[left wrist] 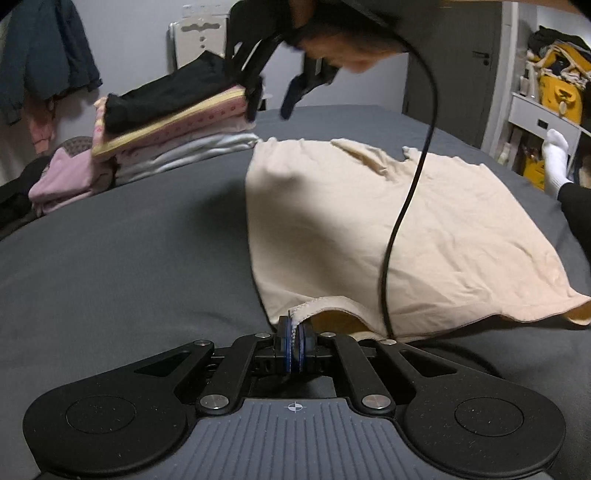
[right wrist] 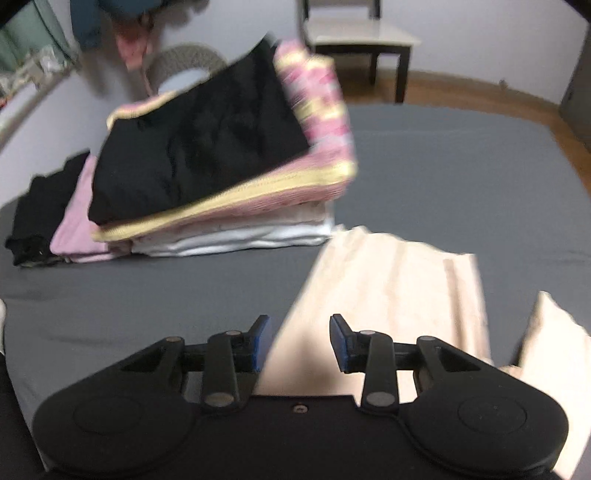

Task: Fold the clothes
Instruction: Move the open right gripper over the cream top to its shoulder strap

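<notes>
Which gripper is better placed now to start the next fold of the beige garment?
Left, probably. The left gripper is already shut on the hem of the beige garment. The right gripper is open above the cloth and holds nothing.

A: Where is the left wrist camera sitting?

B: It is riding low behind the left gripper [left wrist: 295,341], almost skimming the grey bed [left wrist: 129,240], and is facing across it toward the far wall and a dark door [left wrist: 454,70]. The cream garment [left wrist: 369,221] is lying right in front of the lens.

A: And the right wrist one?

B: It is hanging higher behind the right gripper [right wrist: 299,341], tilting down over the bed toward a chair [right wrist: 354,33] by the wall; that picture is blurring.

A: What are both views taking in?

B: Both are catching the cream garment, the stack of folded clothes [left wrist: 166,122] and the bed. The left view is also catching the right gripper overhead.
</notes>
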`<state>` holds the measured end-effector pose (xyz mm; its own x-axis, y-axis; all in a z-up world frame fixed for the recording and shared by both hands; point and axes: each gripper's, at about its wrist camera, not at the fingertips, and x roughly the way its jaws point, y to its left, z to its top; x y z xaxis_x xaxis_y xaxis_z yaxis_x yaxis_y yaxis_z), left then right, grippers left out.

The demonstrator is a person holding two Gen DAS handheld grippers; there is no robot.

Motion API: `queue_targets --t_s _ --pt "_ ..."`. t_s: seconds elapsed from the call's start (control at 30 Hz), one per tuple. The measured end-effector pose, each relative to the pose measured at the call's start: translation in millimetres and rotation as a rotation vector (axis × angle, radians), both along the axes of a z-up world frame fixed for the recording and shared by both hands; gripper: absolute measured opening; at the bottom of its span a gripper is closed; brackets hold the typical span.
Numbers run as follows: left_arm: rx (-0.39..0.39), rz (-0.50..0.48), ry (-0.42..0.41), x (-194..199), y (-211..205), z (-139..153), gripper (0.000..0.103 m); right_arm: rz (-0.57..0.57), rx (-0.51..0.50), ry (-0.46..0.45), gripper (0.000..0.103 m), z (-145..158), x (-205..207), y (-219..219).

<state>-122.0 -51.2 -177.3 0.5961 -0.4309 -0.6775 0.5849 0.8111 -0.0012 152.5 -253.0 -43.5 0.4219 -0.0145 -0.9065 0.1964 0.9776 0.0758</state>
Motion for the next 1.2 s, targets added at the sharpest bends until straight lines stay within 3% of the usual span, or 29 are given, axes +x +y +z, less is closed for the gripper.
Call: queue_targets --t_s 0.13,0.3,0.53,0.77,0.9,0.97,1.03,1.2 --pt "-0.024 0.032 0.028 7 9 -2 0.002 0.066 -0.096 0.056 0.016 -22 28 21" --pt "-0.041 0.028 0.044 8 10 -4 0.002 0.064 -0.196 0.074 0.013 -42 44 17" --pt "-0.049 0.019 0.052 8 10 -5 0.002 0.008 -0.111 0.039 0.001 -57 37 -16" --pt "-0.049 0.020 0.049 6 10 -5 0.002 -0.156 0.137 -0.146 0.001 -45 -20 -83" --pt "-0.037 0.006 0.044 5 8 -5 0.002 -0.177 0.208 -0.150 0.007 -50 -42 -109" --pt "-0.032 0.002 0.043 4 7 -5 0.002 -0.177 0.222 -0.181 0.030 -44 -43 -104" --pt "-0.030 0.001 0.044 5 7 -5 0.002 -0.153 0.224 -0.218 0.031 -36 -38 -91" --pt "-0.035 0.010 0.051 7 8 -7 0.002 -0.099 0.085 -0.158 0.029 -25 -2 -48"
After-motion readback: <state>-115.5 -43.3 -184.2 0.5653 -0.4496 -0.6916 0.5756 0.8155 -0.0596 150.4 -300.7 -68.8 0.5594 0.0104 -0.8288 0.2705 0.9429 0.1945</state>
